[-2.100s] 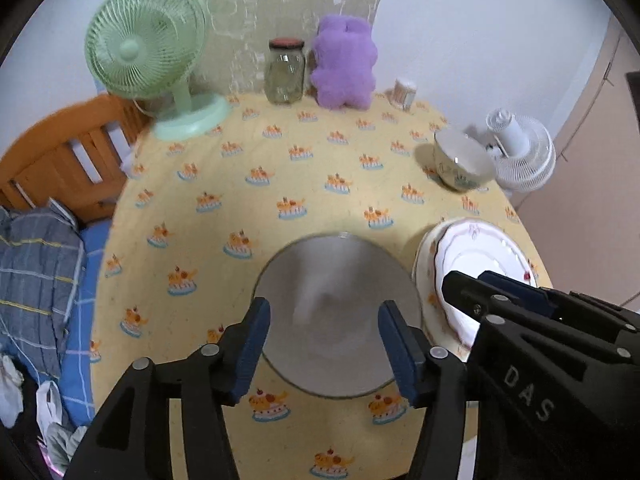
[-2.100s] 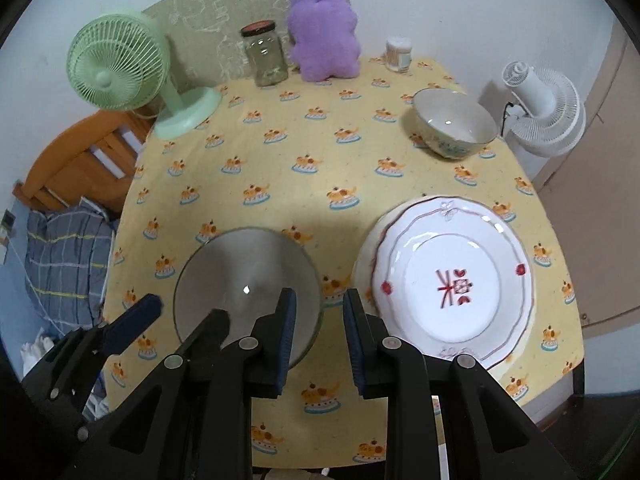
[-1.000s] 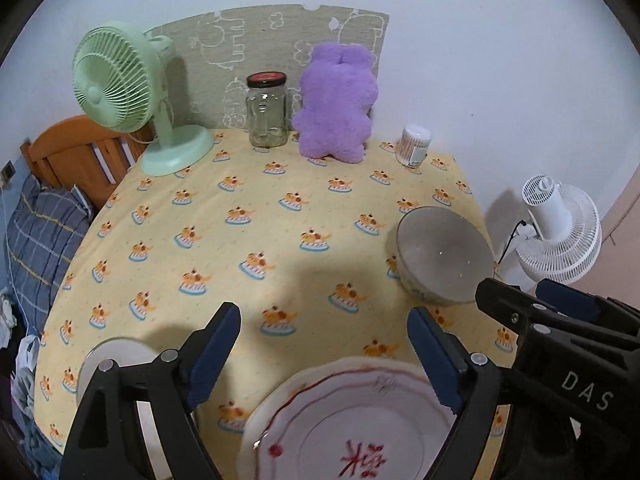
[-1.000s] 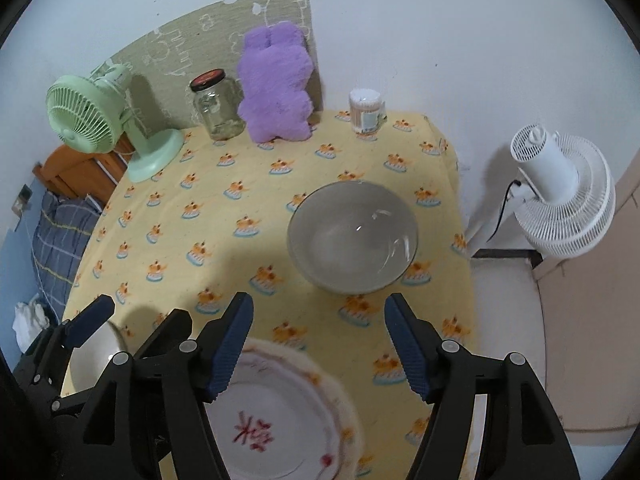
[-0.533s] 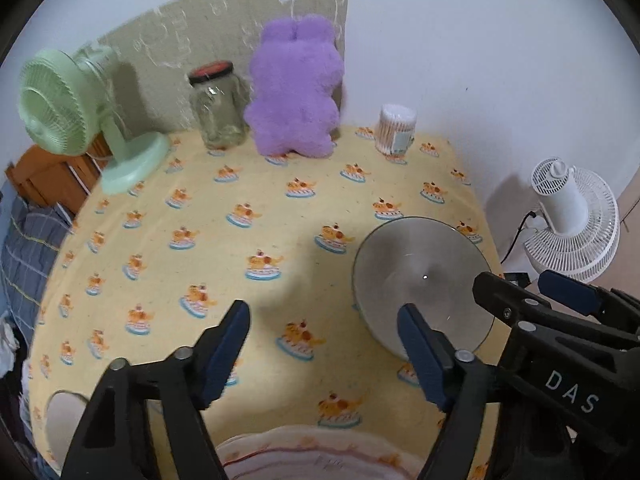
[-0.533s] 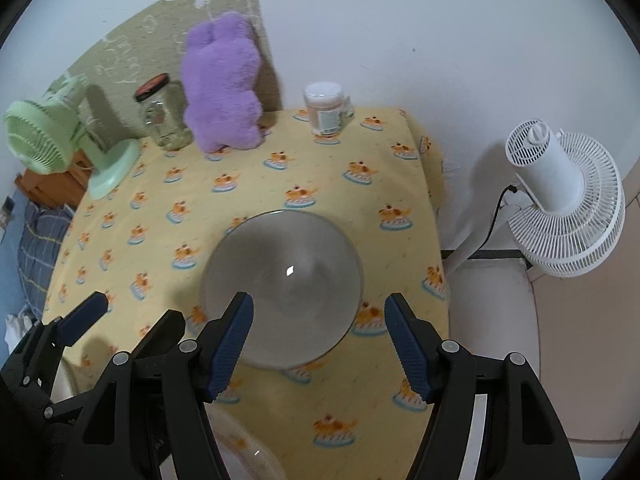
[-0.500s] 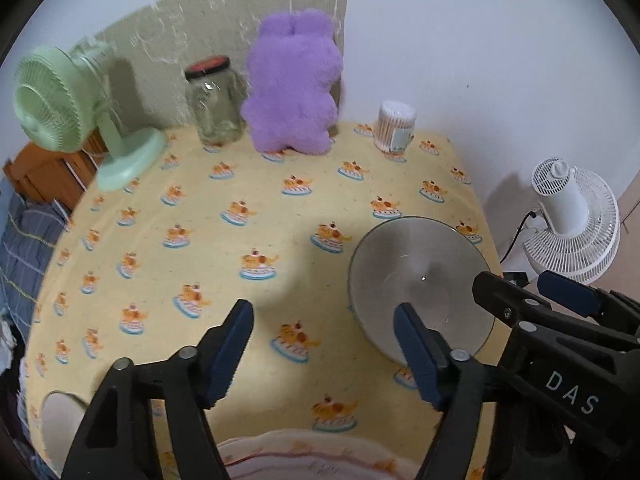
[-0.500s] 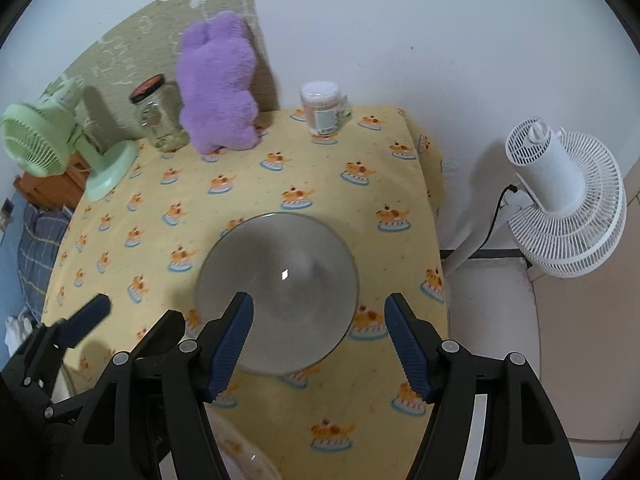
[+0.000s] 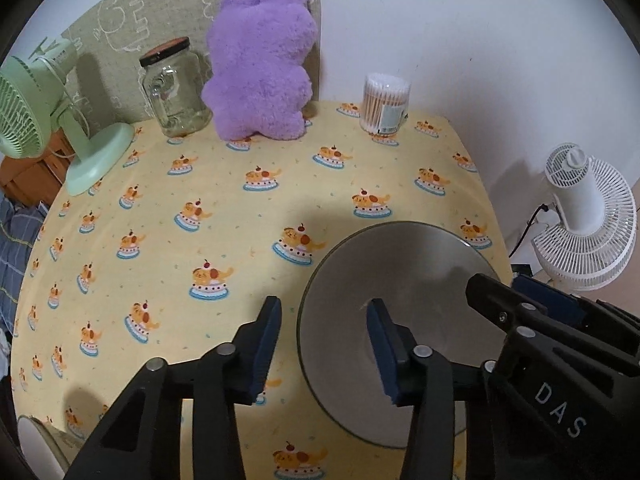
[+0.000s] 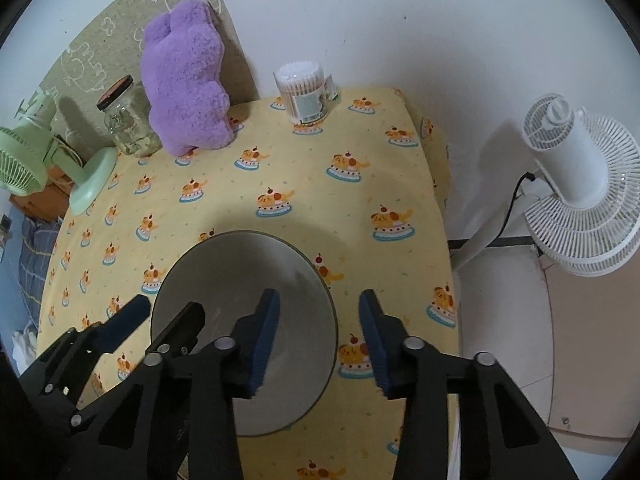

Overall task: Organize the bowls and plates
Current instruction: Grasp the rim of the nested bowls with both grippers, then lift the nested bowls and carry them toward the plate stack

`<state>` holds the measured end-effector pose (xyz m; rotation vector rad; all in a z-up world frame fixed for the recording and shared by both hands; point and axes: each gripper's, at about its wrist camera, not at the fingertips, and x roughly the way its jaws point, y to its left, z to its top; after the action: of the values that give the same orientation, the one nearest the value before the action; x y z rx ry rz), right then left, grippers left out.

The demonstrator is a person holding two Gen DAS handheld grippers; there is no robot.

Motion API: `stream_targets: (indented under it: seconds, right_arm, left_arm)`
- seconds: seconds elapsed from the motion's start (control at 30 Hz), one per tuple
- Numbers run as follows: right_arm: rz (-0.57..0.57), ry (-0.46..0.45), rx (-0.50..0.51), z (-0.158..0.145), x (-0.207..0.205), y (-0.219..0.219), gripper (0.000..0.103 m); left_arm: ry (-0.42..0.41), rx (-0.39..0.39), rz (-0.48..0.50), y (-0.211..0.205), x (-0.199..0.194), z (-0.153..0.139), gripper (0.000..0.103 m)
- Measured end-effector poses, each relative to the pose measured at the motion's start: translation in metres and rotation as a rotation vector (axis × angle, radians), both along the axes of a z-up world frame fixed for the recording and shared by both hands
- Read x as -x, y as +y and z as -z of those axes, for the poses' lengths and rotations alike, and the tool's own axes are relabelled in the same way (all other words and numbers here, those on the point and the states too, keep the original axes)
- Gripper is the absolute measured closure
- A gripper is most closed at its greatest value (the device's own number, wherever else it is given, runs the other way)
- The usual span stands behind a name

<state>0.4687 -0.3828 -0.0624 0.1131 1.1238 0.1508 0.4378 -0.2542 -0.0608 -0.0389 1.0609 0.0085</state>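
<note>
Grey and smooth, the round bowl (image 9: 400,308) sits near the bench's (image 9: 240,216) right edge in my left wrist view. My left gripper (image 9: 323,346) straddles its left rim; the jaws have just been closing, one finger outside, one inside, but I see no pad pressing the wall yet.

From the right wrist view, my right gripper (image 10: 318,338) straddles the opposite rim of that bowl (image 10: 240,280), jaws likewise just narrowed, not yet touching. I judge this the grasping step; next both jaws must pinch the thin rim, then lift evenly.
</note>
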Motion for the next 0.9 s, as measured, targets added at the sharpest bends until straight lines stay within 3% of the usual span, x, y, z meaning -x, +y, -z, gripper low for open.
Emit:
stream_targets:
  seconds: [0.23,0.53,0.9]
  right_arm:
    - [-0.010,0.020,0.016,0.014,-0.006,0.005,0.077]
    - [-0.008,0.019,0.061,0.016,-0.007,0.010,0.077]
    - [-0.005,0.039,0.060,0.009,0.010,0.013,0.077]
  left_arm:
    - [0.016,-0.005,0.018,-0.005,-0.004,0.012,0.068]
    - [0.031,-0.033,0.021,-0.007,-0.005,0.013,0.069]
    - [0.080,-0.009,-0.008,-0.002,0.007,0.012,0.069]
